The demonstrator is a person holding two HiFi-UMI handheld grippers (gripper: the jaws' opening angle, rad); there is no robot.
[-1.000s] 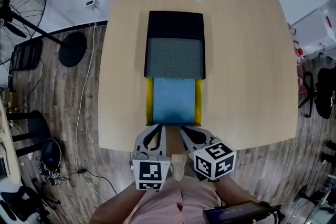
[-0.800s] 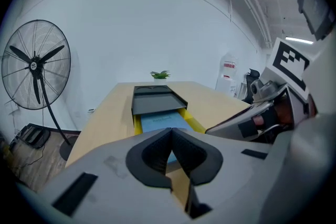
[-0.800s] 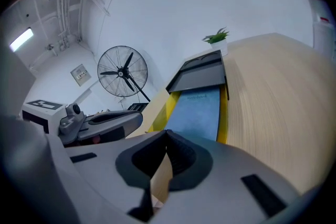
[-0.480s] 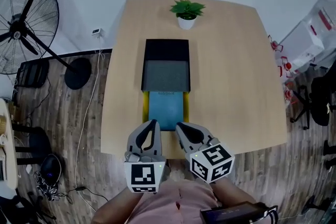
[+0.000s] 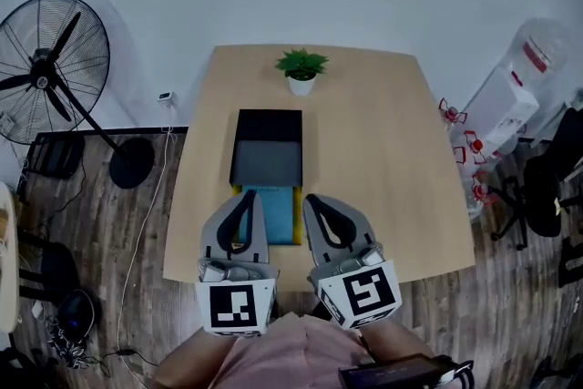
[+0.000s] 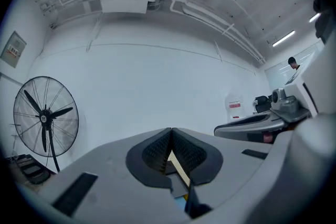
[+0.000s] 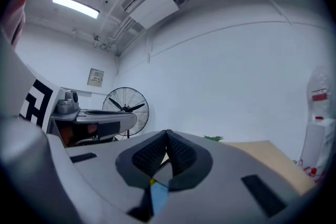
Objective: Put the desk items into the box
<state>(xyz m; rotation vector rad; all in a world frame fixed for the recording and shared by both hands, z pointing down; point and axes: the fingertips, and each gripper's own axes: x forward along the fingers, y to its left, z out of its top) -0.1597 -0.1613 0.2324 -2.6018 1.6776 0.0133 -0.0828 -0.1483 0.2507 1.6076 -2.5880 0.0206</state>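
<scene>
On the wooden table (image 5: 373,159) lies a black box (image 5: 269,125) with a grey panel (image 5: 266,163) over its near half. A blue flat item (image 5: 275,214) with yellow edges lies just in front of it. My left gripper (image 5: 248,195) is shut and empty, held up above the blue item's left side. My right gripper (image 5: 313,199) is likewise shut and empty, over its right side. In the left gripper view the left gripper (image 6: 171,130) points at the far wall, tips touching. The right gripper (image 7: 167,133) shows the same in its own view.
A small potted plant (image 5: 300,71) stands at the table's far edge. A floor fan (image 5: 50,73) is at the left, with cables on the wooden floor. White equipment (image 5: 510,100) and black chairs (image 5: 547,187) crowd the right side.
The view has pulled back and up, so the table looks smaller. Both grippers have risen with it and now overlap the blue item's sides. They stayed shut.
</scene>
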